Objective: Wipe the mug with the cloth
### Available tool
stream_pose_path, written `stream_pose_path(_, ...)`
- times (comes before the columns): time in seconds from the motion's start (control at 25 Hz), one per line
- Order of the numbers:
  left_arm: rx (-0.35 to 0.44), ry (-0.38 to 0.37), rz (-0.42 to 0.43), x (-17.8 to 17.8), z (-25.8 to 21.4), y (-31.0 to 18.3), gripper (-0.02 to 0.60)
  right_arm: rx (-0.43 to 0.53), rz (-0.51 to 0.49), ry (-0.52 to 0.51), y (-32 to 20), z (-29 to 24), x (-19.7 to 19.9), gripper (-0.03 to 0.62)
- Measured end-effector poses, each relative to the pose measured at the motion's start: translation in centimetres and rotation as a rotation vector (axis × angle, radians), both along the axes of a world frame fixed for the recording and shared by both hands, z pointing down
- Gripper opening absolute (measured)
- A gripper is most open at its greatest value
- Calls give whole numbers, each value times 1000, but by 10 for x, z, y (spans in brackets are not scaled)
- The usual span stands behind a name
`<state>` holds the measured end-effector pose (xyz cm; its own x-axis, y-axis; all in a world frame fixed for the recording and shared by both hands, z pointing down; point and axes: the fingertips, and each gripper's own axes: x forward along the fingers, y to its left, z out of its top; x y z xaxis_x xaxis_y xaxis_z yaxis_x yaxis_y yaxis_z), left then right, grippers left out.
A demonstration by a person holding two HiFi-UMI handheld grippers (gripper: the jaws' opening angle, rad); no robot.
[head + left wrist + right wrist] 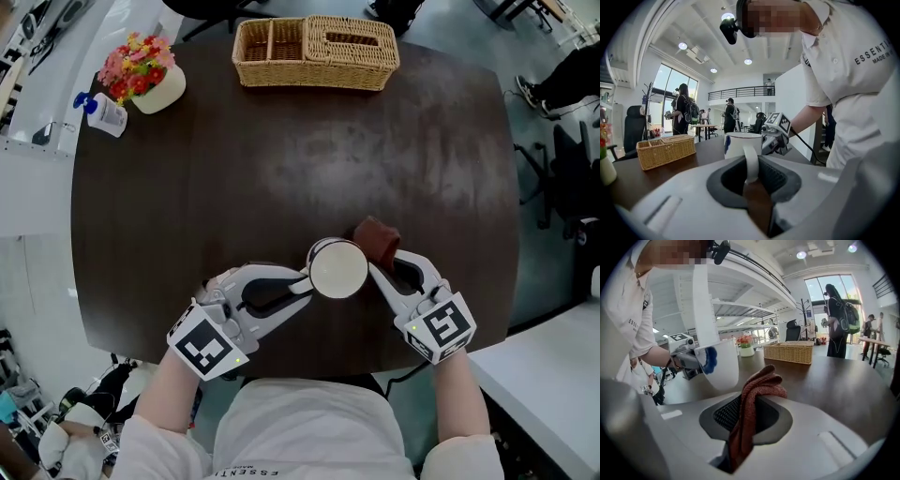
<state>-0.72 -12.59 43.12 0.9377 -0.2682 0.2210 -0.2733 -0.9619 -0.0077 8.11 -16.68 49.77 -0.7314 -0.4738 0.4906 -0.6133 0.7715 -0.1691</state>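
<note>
A white mug with a blue mark is held above the near part of the dark table. My left gripper is shut on the mug's handle; the mug stands upright past the jaws. My right gripper is shut on a reddish-brown cloth, which sticks up between the jaws in the right gripper view as a folded cloth. The cloth sits just right of the mug, close to its side; I cannot tell whether they touch.
A wicker basket stands at the table's far edge. A white pot of flowers and a small white bottle sit at the far left. Office chairs and people stand in the background beyond the table.
</note>
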Motion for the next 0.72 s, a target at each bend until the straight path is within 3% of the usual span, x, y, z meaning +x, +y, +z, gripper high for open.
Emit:
stream_pose_path(0.2, -46, -45, 4, 0, 36, -3, 66, 27, 67, -2, -16, -3, 4, 84)
stream_pose_path(0.48, -92, -95, -9, -4, 66, -6, 66, 3, 35, -3, -20, 8, 2, 83)
stream_pose_path(0.72, -93, -80, -17, -13, 76, -12, 66, -25, 31, -4, -23, 16, -2, 84)
